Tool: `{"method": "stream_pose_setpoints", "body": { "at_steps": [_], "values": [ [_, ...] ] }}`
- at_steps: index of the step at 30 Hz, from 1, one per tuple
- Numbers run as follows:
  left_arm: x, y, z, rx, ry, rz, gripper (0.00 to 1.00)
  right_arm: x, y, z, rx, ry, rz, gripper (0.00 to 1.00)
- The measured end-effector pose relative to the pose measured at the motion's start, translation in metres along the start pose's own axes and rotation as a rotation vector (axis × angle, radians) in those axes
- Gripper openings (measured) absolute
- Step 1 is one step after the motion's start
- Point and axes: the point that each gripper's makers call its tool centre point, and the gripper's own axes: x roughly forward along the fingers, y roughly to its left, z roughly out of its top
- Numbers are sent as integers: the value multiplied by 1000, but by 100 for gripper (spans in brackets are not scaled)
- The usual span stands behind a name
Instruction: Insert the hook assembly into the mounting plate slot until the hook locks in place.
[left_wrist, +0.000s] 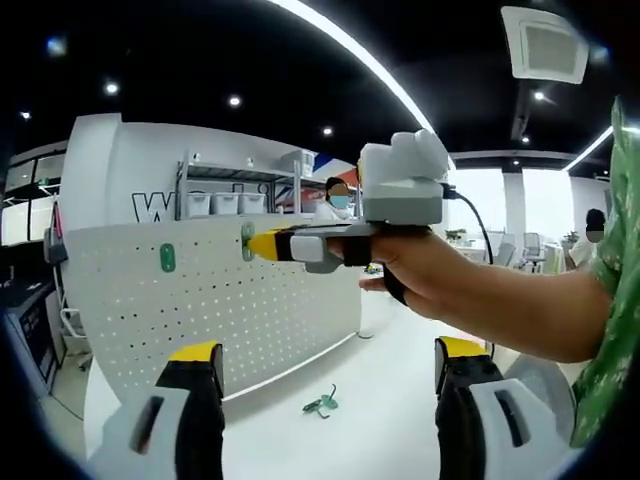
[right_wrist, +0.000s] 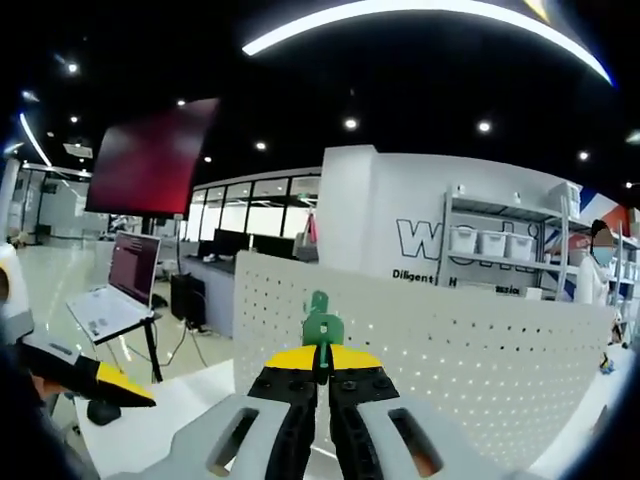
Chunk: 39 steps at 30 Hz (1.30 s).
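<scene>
In the left gripper view, the left tool (left_wrist: 328, 375) hangs with its jaws spread wide apart and nothing between them, above the white worktop (left_wrist: 400, 400). A green hook (left_wrist: 322, 404) lies loose on that worktop. Another green hook (left_wrist: 167, 258) sits on the upright pegboard (left_wrist: 220, 300). A hand (left_wrist: 430, 275) holds the right tool (left_wrist: 262, 244) with its tip at the board's top edge.

In the right gripper view, the right tool (right_wrist: 322, 362) is clamped on a green hook assembly (right_wrist: 322, 330), held just before the pegboard (right_wrist: 450, 350). A laptop (right_wrist: 115, 290) stands to the left.
</scene>
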Motion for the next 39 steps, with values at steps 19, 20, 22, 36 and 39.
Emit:
{"method": "stream_pose_setpoints", "body": {
  "at_steps": [19, 20, 22, 36, 39],
  "values": [
    [-1, 12, -8, 16, 1, 22, 89, 46, -11, 13, -14, 1, -30, 1],
    [-2, 13, -8, 17, 1, 22, 89, 48, -11, 13, -14, 2, -31, 1],
    [-2, 14, -8, 20, 2, 23, 89, 52, -12, 12, -13, 3, -33, 1],
    [-3, 23, -19, 12, 13, 33, 89, 75, -25, 0, 6, 27, -77, 1],
    [-2, 25, -22, 12, 15, 37, 89, 79, -25, -3, 8, 28, -82, 1]
  ]
}}
